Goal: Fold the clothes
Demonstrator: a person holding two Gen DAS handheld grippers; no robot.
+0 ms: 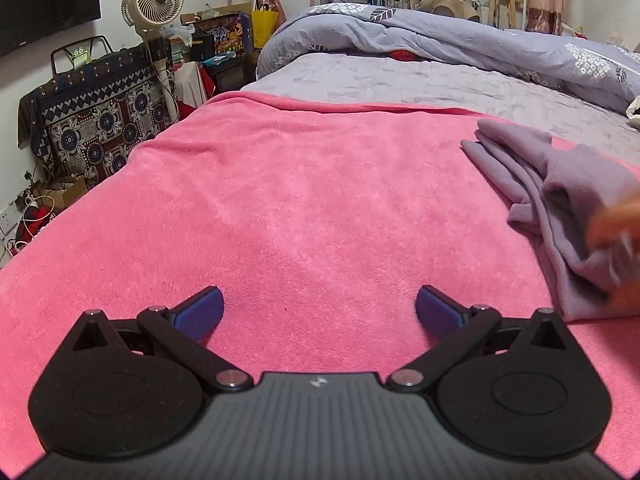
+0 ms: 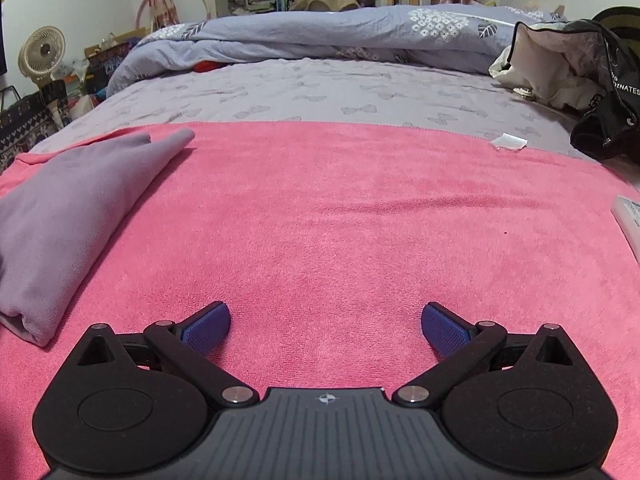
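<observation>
A folded lilac garment (image 1: 560, 208) lies on a pink towel (image 1: 300, 200) spread over the bed. In the left wrist view it is at the right edge; in the right wrist view the garment (image 2: 68, 208) is at the left on the towel (image 2: 340, 216). My left gripper (image 1: 319, 310) is open and empty, low over the towel, left of the garment. My right gripper (image 2: 326, 326) is open and empty, low over the towel, right of the garment. A blurred orange shape (image 1: 618, 224) shows at the right edge over the garment.
A lilac bedsheet (image 2: 320, 88) and rumpled duvet (image 2: 340, 36) lie behind the towel. A black bag with pale clothes (image 2: 580, 72) sits at the right. A small white wrapper (image 2: 509, 142) and a white object (image 2: 630, 220) lie nearby. A fan (image 1: 154, 4) and clutter stand beside the bed at left.
</observation>
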